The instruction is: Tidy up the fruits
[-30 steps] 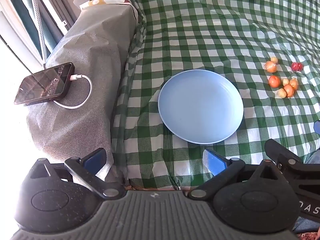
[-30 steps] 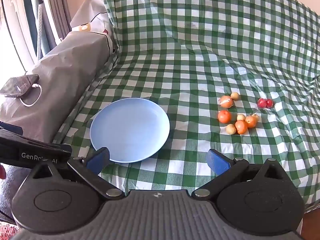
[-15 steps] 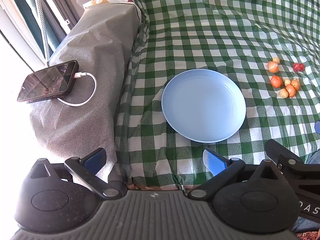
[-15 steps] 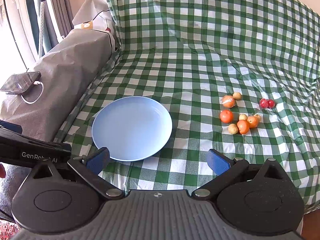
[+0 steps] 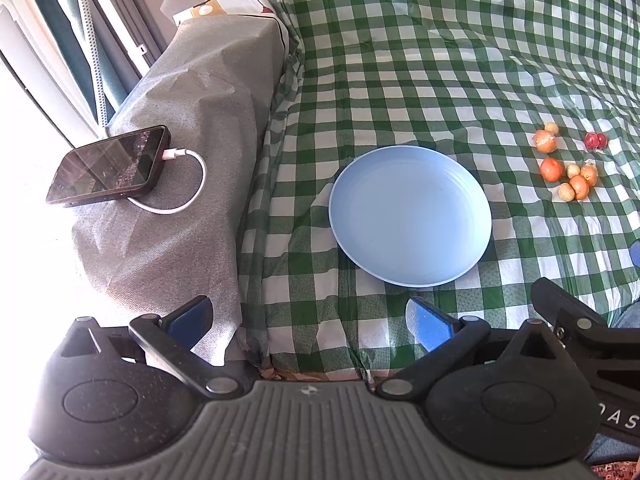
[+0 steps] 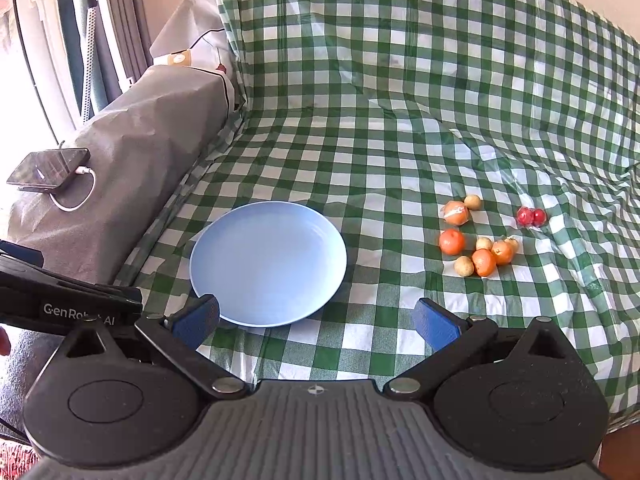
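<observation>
Blue plate (image 6: 268,264) sits near the checkered cloth's (image 6: 400,120) front edge, fruits (image 6: 478,236) clustered to its right; your left gripper (image 5: 310,320) and right gripper (image 6: 316,320) hang spread wide, holding nothing

Empty pale-blue plate (image 6: 268,264) sits flat on the green checked cloth (image 6: 380,152). Well to its right, small oranges (image 6: 452,241), pale round fruits (image 6: 464,266) and two red ones (image 6: 531,216) lie loosely clustered.

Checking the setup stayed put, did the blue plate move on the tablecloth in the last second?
No. The blue plate keeps its spacing from the fruit cluster on the checked cloth; only the camera shifted slightly.
</observation>
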A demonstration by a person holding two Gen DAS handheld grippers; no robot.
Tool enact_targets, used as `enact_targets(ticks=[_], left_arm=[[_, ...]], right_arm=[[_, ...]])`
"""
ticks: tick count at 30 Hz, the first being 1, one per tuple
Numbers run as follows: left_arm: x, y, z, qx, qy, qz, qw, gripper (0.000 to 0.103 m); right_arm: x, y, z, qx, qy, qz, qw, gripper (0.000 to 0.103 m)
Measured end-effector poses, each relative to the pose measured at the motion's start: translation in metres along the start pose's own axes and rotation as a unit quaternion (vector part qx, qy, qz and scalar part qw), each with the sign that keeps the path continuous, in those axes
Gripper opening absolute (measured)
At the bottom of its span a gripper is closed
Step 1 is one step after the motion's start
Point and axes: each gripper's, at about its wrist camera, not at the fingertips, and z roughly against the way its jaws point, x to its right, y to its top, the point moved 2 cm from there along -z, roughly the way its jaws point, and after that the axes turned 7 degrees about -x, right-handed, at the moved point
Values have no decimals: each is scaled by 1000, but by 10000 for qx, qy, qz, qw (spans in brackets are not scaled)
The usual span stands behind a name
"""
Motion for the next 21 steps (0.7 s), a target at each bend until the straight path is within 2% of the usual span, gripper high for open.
enact_targets(ticks=[12, 21], left_arm=[[-1, -2, 5, 32, -10, -14, 10000, 103], [8, 6, -10, -248, -105, -41, 9996, 103]], right_arm=[[-3, -3, 8, 10, -10, -11, 10000, 102], [8, -5, -2, 116, 271, -309, 9991, 103]])
